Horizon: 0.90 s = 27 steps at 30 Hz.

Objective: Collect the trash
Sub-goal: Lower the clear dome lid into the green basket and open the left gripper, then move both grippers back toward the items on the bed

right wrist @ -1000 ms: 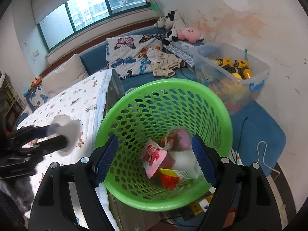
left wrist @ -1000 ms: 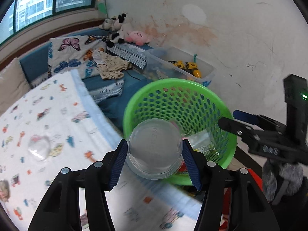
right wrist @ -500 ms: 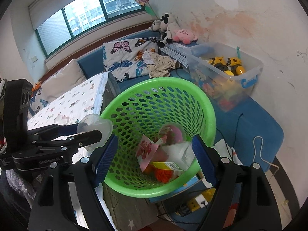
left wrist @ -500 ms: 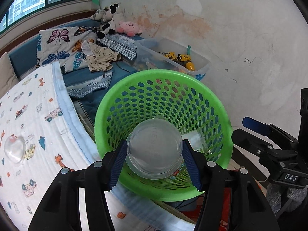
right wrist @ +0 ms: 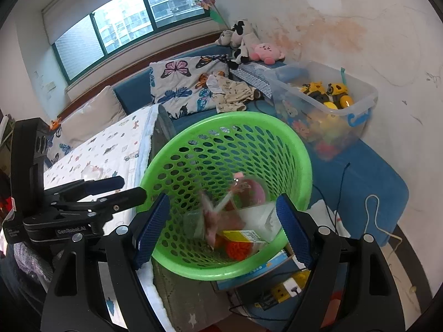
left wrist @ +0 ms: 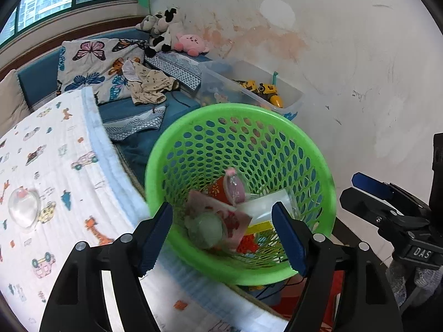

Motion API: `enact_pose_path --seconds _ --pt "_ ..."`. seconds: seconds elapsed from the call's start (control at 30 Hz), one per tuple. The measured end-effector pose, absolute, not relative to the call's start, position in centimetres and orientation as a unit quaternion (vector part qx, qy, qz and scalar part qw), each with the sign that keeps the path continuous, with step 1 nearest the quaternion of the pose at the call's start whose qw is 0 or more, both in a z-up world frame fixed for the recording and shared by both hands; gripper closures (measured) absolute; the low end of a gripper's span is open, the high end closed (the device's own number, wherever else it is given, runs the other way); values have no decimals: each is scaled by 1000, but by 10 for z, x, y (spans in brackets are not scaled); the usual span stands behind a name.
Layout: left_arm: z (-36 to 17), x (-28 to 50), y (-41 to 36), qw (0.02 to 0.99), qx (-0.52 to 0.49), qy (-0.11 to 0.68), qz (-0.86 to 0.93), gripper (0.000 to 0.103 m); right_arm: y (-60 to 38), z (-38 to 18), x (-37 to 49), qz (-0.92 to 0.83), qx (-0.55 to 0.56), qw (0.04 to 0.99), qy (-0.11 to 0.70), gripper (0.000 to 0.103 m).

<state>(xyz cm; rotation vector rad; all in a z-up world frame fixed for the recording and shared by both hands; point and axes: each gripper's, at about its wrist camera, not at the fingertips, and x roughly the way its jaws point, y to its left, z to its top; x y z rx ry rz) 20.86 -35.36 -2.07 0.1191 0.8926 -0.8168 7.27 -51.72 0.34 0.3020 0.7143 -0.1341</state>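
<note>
A green mesh basket (left wrist: 171,149) (right wrist: 299,149) stands beside the table and holds pink paper (left wrist: 232,218), a yellow packet (right wrist: 243,235) and other wrappers. A clear plastic dome (left wrist: 206,229) lies blurred among them, below my left gripper (left wrist: 221,235) (right wrist: 130,188). That gripper's jaws are opening and nothing is between them. My right gripper (right wrist: 218,229) (left wrist: 349,188) hovers open and empty at the basket's other side. A second clear dome (left wrist: 23,210) (right wrist: 91,170) rests on the printed tablecloth (left wrist: 55,166).
A clear toy bin (right wrist: 357,102) sits against the stained wall behind the basket. Blue cushions with a butterfly pillow (left wrist: 94,63), clothes and plush toys (right wrist: 265,51) line the window seat. A box and power strip (right wrist: 285,287) lie under the basket; a cord (right wrist: 371,213) trails on the blue mat.
My left gripper held the clear dome over the basket rim; its jaws have spread and the dome has dropped into the basket. The right gripper has stayed over the basket.
</note>
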Motion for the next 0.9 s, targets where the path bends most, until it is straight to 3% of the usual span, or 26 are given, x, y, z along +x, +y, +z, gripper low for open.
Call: enact_pose_path --seconds 0.43,0.9 --pt "-12 195 -268 851 53 403 -333 32 -473 7 89 -24 125 926 355 20" --pt "-13 210 -126 897 24 392 -202 29 -401 1 129 44 86 922 375 19"
